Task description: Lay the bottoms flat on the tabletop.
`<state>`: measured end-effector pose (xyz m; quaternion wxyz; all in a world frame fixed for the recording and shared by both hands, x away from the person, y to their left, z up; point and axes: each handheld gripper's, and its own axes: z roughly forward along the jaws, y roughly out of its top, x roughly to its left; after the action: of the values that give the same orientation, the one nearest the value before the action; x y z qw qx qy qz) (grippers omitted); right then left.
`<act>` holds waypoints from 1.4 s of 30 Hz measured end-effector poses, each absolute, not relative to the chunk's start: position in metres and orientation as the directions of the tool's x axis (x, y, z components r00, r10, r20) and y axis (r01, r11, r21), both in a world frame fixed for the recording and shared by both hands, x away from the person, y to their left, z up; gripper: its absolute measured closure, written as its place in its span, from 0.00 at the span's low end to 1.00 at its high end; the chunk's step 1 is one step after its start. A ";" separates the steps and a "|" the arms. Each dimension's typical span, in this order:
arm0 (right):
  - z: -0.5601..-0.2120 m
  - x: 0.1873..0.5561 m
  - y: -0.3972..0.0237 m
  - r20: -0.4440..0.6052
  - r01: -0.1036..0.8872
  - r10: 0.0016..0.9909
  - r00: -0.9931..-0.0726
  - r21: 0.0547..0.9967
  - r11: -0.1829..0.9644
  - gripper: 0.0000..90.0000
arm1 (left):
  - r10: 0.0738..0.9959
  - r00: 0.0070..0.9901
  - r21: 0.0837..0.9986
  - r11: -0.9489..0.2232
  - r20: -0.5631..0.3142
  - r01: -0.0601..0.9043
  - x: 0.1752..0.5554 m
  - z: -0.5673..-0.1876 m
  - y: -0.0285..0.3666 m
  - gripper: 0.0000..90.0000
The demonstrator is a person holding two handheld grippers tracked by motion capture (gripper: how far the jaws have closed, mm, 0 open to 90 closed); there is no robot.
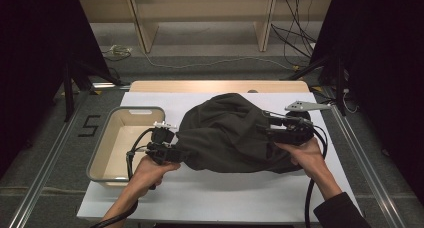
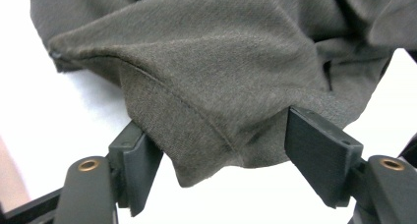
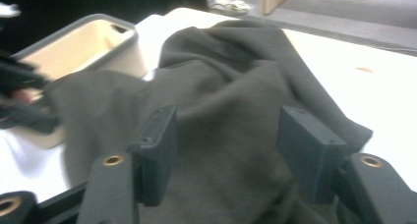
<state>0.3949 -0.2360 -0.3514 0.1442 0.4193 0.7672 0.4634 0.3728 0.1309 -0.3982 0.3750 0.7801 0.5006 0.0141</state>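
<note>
Black jaws of the left gripper [image 2: 226, 160] and right gripper [image 3: 231, 155] stand apart, 2 pairs flanking the crumpled dark olive cloth garment [image 1: 230, 133] without pressing it. It lies on the white tabletop [image 1: 210, 198], beside a grey-rimmed beige tub [image 1: 100, 158].

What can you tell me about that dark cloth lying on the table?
The dark cloth is a soft, matte garment of olive-grey knit, crumpled into a rounded heap on the white table, right of the grey bin. A stitched hem runs along one corner, which lies between the left gripper's parted jaws. The right gripper's jaws are parted too, with folds between them. Whether the pads touch the fabric is unclear.
</note>
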 end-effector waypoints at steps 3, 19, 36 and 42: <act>-0.355 0.403 -0.238 0.161 0.516 0.792 -0.588 0.829 0.215 0.40 | 0.783 0.517 0.591 -0.245 -0.346 0.768 0.365 -0.403 0.126 0.31; -0.379 0.428 -0.215 0.093 0.541 0.806 -0.585 0.785 0.302 0.98 | 0.716 0.605 0.578 -0.343 -0.349 0.740 0.360 -0.419 0.116 0.87; -0.360 0.404 -0.352 0.142 0.547 0.951 -0.274 0.836 0.033 0.99 | 0.720 0.622 0.656 -0.313 -0.308 0.687 0.378 -0.389 0.126 0.91; -0.369 0.398 -0.341 0.127 0.572 0.944 -0.306 0.817 0.075 0.99 | 0.732 0.609 0.685 -0.274 -0.307 0.675 0.398 -0.370 0.132 0.94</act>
<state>0.3982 -0.3406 -0.3685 0.2275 0.5435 0.6971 0.4086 0.3983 0.1318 -0.3700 0.4106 0.7973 0.4410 0.0346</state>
